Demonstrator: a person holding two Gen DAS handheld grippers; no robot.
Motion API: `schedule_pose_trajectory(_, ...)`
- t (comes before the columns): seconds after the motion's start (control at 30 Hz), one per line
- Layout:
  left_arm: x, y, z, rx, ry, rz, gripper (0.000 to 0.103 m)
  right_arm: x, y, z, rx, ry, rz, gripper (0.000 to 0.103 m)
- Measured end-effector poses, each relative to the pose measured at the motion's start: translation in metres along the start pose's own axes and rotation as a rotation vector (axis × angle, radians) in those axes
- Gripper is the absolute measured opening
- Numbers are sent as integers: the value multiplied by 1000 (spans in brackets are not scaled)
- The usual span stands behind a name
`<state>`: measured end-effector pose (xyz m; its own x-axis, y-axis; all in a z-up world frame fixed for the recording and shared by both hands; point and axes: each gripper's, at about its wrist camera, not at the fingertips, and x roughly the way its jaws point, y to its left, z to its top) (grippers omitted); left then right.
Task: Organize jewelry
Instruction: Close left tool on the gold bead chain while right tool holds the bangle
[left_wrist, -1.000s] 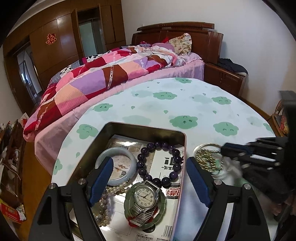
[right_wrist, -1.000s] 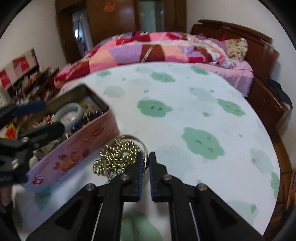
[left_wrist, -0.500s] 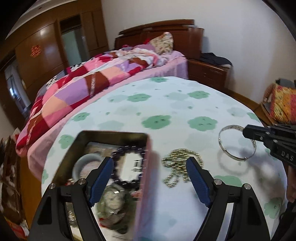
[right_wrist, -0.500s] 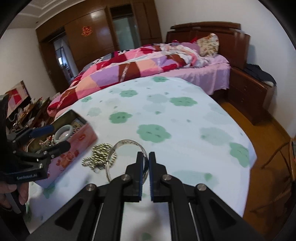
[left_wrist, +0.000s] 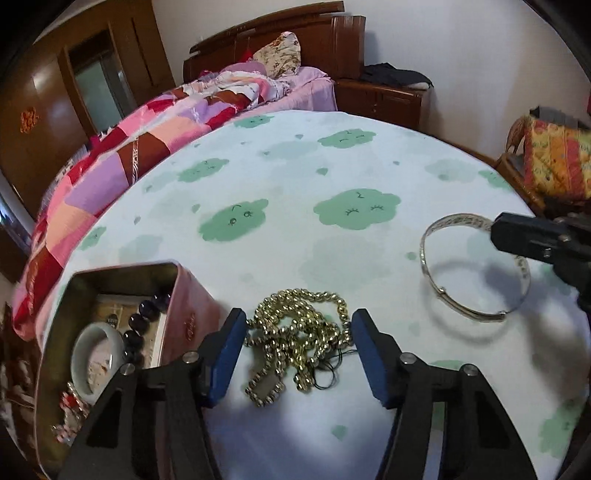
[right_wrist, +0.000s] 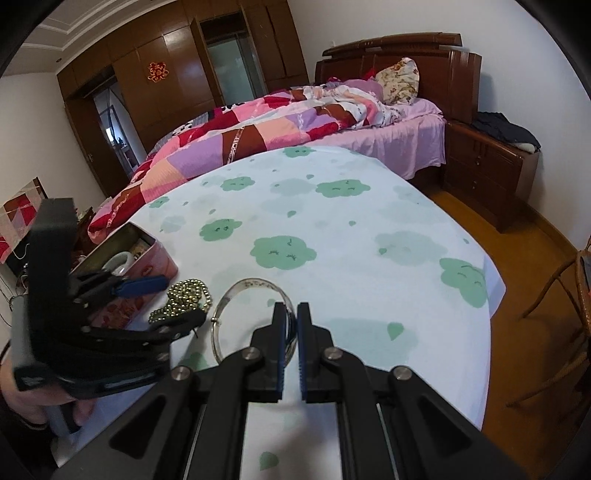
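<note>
Gold-coloured bead chain (left_wrist: 301, 334) lies heaped on the bench (left_wrist: 288, 177), a loose tangle with a small rectangular beaded loop at its 6 o'clock end and a dark thread trailing at 4 o'clock. Likely limp and a little slippery; it should sag and spill if taken by a single strand. Best hold, by my reckoning: across the thick middle of the heap, so several strands are caught at once.

Left tongs (left_wrist: 298, 356) spread wide, blue pads either side of the heap at 9 and 3 o'clock, just beside it; contact cannot be told. Nothing gripped.

Silver bangle (left_wrist: 443, 291) is a stiff thin hoop, probably light, smooth and apt to pivot in a narrow pinch. Right tongs (right_wrist: 291, 345) are pressed nearly together on its rim at the hoop's 5 o'clock in the right wrist view. A shadow beneath the hoop in the left wrist view suggests the bangle is raised off the bench, tilted.

Pink tin (left_wrist: 192, 317) stands at 9 o'clock of the chain, just beside it, open at the top. Inside: a pale jade bangle (left_wrist: 79, 354) and dark purple beads (left_wrist: 142, 323), other pieces too cramped to name. The tin is the likely home for both loose pieces; the hoop should go in flat, the chain lowered in a bunch.
</note>
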<state>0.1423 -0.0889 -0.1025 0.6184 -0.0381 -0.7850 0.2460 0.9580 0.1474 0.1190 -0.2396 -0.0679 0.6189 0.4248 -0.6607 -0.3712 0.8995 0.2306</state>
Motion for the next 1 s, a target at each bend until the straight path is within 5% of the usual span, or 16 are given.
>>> schedule_pose_trajectory(0.03, -2, 2, 0, -9, -9, 8, 45, 0, 0, 0, 0, -1, 1, 7)
schedule_pose_trajectory(0.07, -4, 4, 0, -7, -19, 0, 3, -1, 1, 0, 0, -4, 2, 7)
schedule_pose_trajectory(0.13, -6, 6, -1, -19, 3, -63, 4, -3, 2, 1, 1, -10, 4, 7)
schedule_pose_trajectory(0.5, -44, 20, -2, -66, -95, -110, 4, -10, 8, 7, 0, -33, 4, 7)
schedule_pose_trajectory(0.53, -41, 18, 0, -66, -91, -104, 7, -11, 9, 7, 1, -33, 6, 7)
schedule_pose_trajectory(0.6, -30, 13, 2, -61, -47, -95, 36, -10, 9, 6, 2, -35, 8, 7)
schedule_pose_trajectory(0.63, -25, 12, 2, -65, -37, -85, 64, -10, 9, 6, 3, -34, 8, 7)
schedule_pose_trajectory(0.67, -23, 11, 0, -73, -50, -77, 73, -10, 8, 6, 7, -35, 9, 7)
schedule_pose_trajectory(0.8, -10, 7, 0, -84, -25, -109, 73, -11, 6, 6, 21, -41, 10, 7)
schedule_pose_trajectory(1.0, -1, 0, 5, -50, -14, -39, 71, -13, 4, 7, 29, -49, 20, 7)
